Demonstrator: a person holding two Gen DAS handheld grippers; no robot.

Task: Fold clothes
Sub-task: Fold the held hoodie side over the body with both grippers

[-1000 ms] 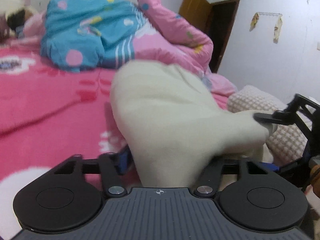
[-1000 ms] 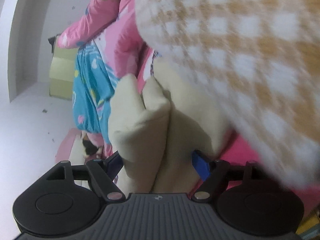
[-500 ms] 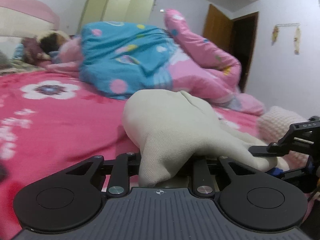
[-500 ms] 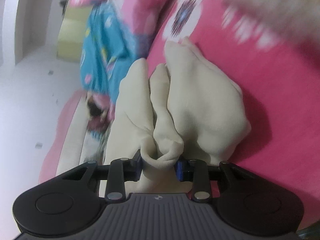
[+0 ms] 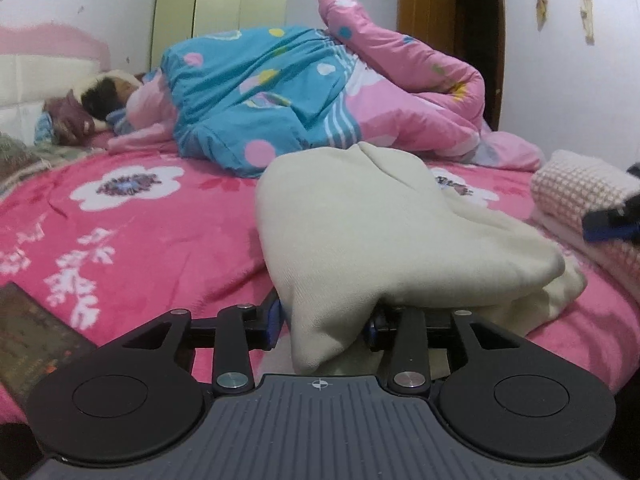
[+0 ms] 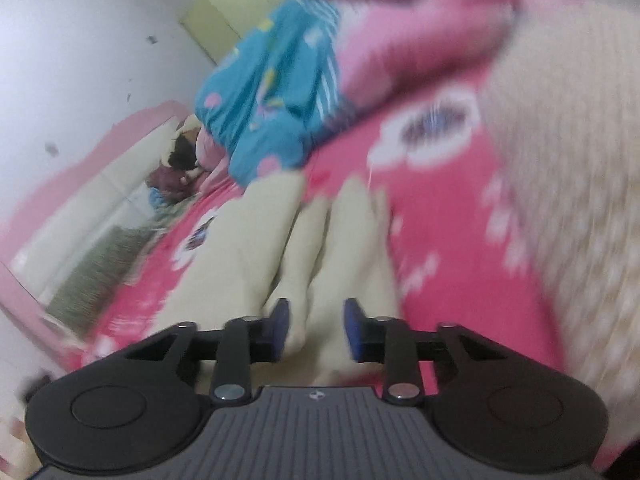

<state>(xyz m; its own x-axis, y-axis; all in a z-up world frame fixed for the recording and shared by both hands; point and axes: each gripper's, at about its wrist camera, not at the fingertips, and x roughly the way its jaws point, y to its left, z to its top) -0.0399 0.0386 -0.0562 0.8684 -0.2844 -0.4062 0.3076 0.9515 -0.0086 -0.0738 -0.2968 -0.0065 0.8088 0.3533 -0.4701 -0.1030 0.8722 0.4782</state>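
A cream garment (image 5: pixel 380 232) lies bunched on the pink flowered bed (image 5: pixel 140 248). Its near fold sits between the jaws of my left gripper (image 5: pixel 325 322). Those jaws are opening, and the left pad stands a little off the cloth. The right wrist view is blurred. There the cream garment (image 6: pixel 256 264) shows in the gap of my right gripper (image 6: pixel 314 330), whose jaws are closing, and the pads do not pinch it. In the left wrist view one blue pad of the right gripper's fingertips (image 5: pixel 604 226) hangs bare above the garment's right corner.
A pink-and-white checked knit (image 5: pixel 576 188) lies at the right, close to the right gripper. A person (image 5: pixel 104 96) sleeps at the head of the bed under a blue and pink quilt (image 5: pixel 280 92). A dark flat object (image 5: pixel 32 336) lies at the near left. A brown door (image 5: pixel 476 40) stands behind.
The cream garment has sunk from a raised bulge onto the bed. My right gripper has let go of its corner, risen and rolled. The left gripper's jaws have loosened.
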